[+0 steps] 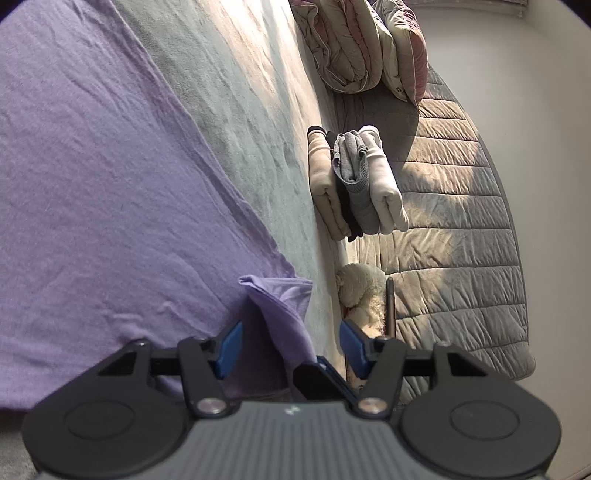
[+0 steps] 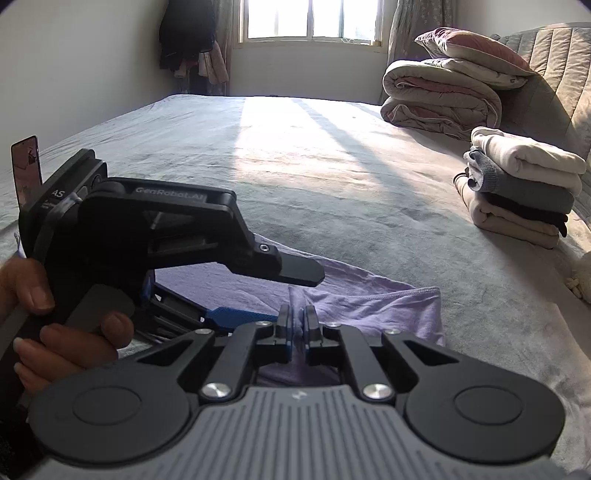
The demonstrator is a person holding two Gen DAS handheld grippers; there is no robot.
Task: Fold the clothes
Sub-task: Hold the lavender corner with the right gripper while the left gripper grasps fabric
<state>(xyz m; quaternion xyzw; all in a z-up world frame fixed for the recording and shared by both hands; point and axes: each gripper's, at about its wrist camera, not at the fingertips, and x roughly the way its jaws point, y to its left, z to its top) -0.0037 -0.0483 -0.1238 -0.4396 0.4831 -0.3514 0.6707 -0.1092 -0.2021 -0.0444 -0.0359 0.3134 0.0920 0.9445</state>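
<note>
A purple garment [image 1: 92, 184] lies spread on the grey bed [image 2: 295, 166]. One corner of it [image 2: 369, 306] is folded up. My right gripper [image 2: 297, 318] is shut on a pinch of this purple cloth near the corner. In the left wrist view the raised fold [image 1: 280, 317] stands between the blue pads [image 1: 231, 347] of my left gripper [image 1: 291, 332], with a gap on both sides. Seen from the right wrist view, the left gripper [image 2: 280, 295] sits just left of the right one, with its jaws apart above and below the cloth's edge and a hand [image 2: 55, 332] holding it.
A stack of folded clothes [image 2: 517, 184] sits at the bed's right side near the quilted headboard [image 1: 461, 221]. Folded quilts [image 2: 443, 99] lie beyond it. A white plush thing [image 1: 360, 291] lies by the headboard. A window [image 2: 310, 18] and hanging clothes [image 2: 188, 37] are at the far wall.
</note>
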